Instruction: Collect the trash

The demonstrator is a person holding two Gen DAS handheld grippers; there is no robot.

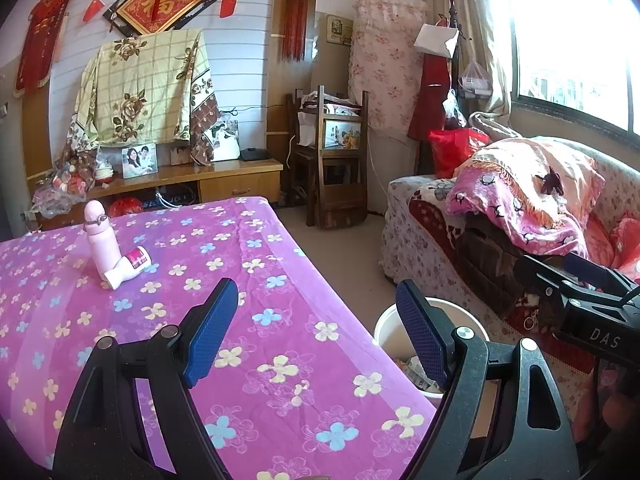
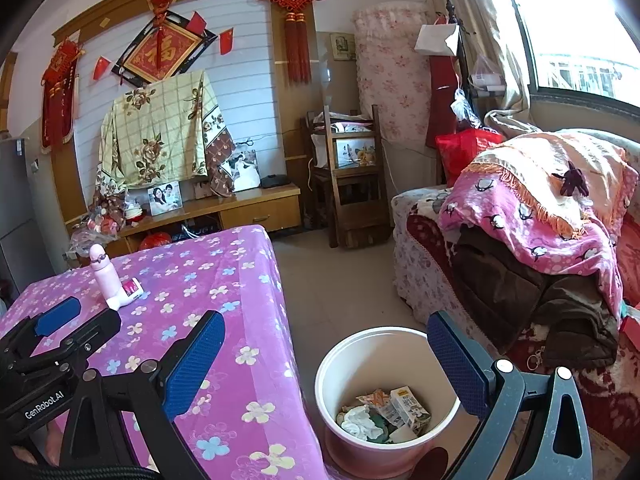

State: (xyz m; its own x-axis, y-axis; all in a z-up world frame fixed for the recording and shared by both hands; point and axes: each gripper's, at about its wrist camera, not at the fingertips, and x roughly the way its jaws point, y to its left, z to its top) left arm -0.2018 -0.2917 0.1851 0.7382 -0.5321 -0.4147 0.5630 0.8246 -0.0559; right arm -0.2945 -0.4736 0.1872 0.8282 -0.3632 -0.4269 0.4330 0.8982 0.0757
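Nearest, the right claw (image 2: 326,364) hangs released and empty right above the trash bucket (image 2: 340,354), which stands on the floor just beside the bench (image 2: 240,360); a small carton (image 2: 410,410), a crumpled tissue (image 2: 356,420) and wrappers already lie in it. The left claw (image 1: 316,332) is likewise spread wide, holding nothing, over the bench edge next to the bucket. Farther from the bucket, toward the bench's far left corner, a small pink-labelled bottle (image 1: 130,266) lies on its side – long axis flat on the cloth, white neck pointing toward the claws, labelled base away toward the room's back wall. It rests against an upright pink flask (image 1: 98,240). If the bottle is the remaining trash, the risk is plain – it is round and may roll when pinched across its side, and a careless reach could topple the flask touching it.
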